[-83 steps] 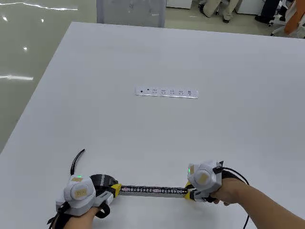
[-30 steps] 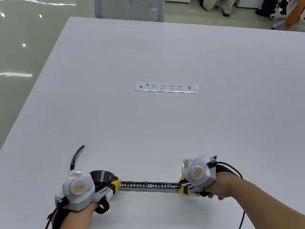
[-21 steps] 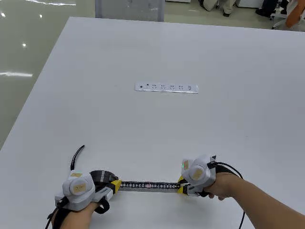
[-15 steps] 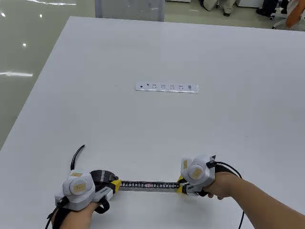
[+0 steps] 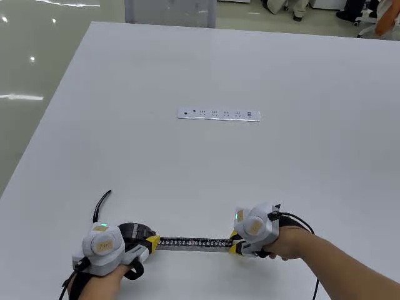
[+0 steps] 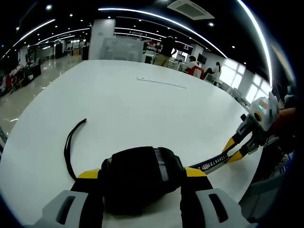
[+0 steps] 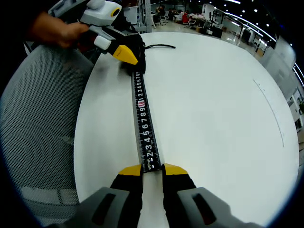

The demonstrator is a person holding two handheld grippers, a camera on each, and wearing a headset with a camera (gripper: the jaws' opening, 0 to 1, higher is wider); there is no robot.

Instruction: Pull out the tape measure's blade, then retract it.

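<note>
- The left gripper (image 6: 142, 175) has its jaws closed on the black body of the tape measure (image 6: 138, 164). One yellow tip presses each side of the case, which bulges up between them.
- The right gripper (image 7: 152, 170) has its jaws drawn narrow, pinching the free end of the blade (image 7: 142, 111). The low numbers sit just ahead of the yellow tips.
- From the right jaws the blade runs straight ahead, flat on the table (image 5: 187, 169), printed side up. It reaches the case held in the left jaws at its far end.
- In the left gripper view the blade leaves the case to the right of the jaws and runs off to the other gripper, which a hand holds near the table's edge.
- The two grippers face each other along the near edge of the table, with the blade stretched between them and not fully out.
- A thin black strap (image 6: 71, 145) curls on the table to the left of the left jaws, close beside the case.
- Well beyond both pairs of jaws, out toward the middle of the table, lies a white power strip (image 5: 219, 114), parallel to the blade.
- To the left of the right jaws, off the table's edge, is the grey mesh of a chair (image 7: 42, 123).
</note>
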